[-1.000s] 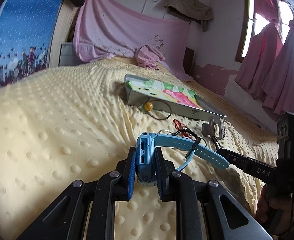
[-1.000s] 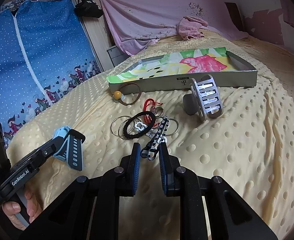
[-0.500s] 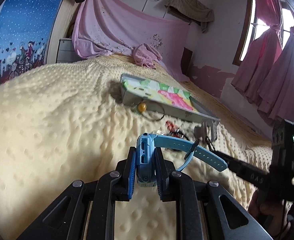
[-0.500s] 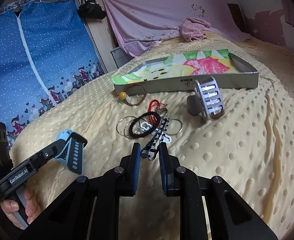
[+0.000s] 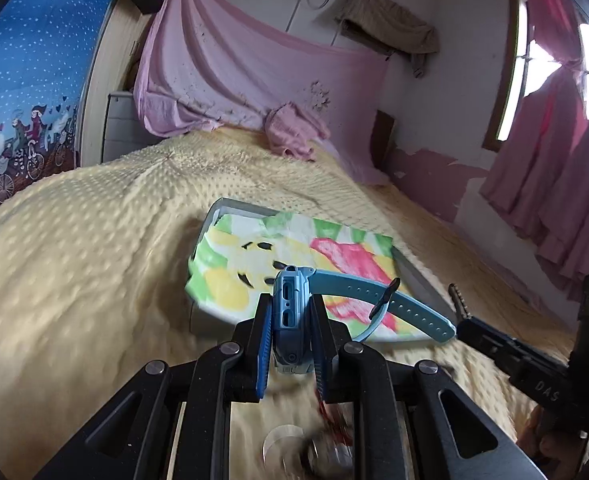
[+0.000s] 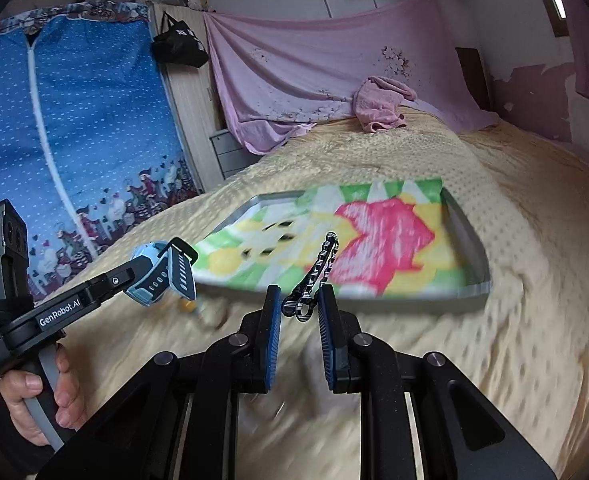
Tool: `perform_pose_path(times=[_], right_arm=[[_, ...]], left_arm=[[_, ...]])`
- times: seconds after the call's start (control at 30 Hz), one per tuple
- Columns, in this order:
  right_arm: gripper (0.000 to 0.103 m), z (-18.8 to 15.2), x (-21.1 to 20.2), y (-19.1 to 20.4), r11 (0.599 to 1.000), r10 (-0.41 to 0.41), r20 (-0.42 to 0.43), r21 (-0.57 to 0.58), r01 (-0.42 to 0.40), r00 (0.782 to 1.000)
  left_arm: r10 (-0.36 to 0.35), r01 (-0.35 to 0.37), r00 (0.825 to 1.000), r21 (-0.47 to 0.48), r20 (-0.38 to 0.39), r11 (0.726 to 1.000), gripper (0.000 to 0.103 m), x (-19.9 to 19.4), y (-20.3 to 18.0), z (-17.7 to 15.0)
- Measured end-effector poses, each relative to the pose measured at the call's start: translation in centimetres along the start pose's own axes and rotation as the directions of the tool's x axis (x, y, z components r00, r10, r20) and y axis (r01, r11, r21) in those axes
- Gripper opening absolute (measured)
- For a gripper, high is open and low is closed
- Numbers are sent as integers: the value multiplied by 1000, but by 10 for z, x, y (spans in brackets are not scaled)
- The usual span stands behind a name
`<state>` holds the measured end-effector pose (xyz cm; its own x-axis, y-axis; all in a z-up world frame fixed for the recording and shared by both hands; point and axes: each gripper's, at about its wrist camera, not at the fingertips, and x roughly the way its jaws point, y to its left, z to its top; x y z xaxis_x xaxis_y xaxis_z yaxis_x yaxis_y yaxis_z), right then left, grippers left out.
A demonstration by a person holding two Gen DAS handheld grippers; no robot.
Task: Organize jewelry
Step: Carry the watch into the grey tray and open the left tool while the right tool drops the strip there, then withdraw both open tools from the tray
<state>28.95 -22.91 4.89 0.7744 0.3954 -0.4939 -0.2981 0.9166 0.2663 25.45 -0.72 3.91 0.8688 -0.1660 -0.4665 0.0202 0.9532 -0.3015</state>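
Note:
My left gripper (image 5: 291, 314) is shut on the body of a light blue watch (image 5: 290, 304), whose strap (image 5: 378, 294) sticks out to the right. It hangs over the near edge of a grey tray (image 5: 218, 216) lined with a bright green, yellow and pink sheet. My right gripper (image 6: 300, 300) is shut on a black and silver chain bracelet (image 6: 323, 262) that stands up between the pads, just before the tray (image 6: 467, 240). In the right wrist view the left gripper (image 6: 134, 276) with the watch (image 6: 152, 276) is to the left of the tray.
The tray lies on a yellow dotted bedspread (image 5: 74, 280). A blurred heap of rings and bands (image 5: 314, 450) lies below my left gripper. A pink cloth (image 6: 378, 108) sits at the bed's far end. A hand (image 6: 34, 400) holds the left gripper's handle.
Both grippers have risen and moved forward to the tray, carrying the watch and the chain. The jewelry heap has dropped to the bottom edge of both views.

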Motion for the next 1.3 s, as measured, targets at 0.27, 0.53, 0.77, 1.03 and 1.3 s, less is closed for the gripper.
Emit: perform_pose_path(times=[0.27, 0.53, 0.77, 1.03, 1.3], right_arm=[[16, 28, 87, -11, 998, -49, -168, -34, 44, 985], [17, 23, 118, -13, 997, -67, -290, -43, 57, 955], [19, 10, 119, -23, 999, -27, -295, 17, 33, 955], [43, 1, 69, -26, 998, -41, -92, 48, 45, 995], [83, -10, 4, -11, 998, -58, 118, 10, 57, 991]], left_arm=[[108, -110, 979, 1, -170, 994, 17, 79, 14, 25], [134, -133, 958, 23, -255, 991, 17, 101, 12, 22], [110, -110, 965, 13, -240, 994, 38, 95, 12, 18], [129, -124, 989, 73, -68, 990, 75, 55, 2, 9], [118, -127, 987, 77, 112, 989, 103, -1, 1, -4]])
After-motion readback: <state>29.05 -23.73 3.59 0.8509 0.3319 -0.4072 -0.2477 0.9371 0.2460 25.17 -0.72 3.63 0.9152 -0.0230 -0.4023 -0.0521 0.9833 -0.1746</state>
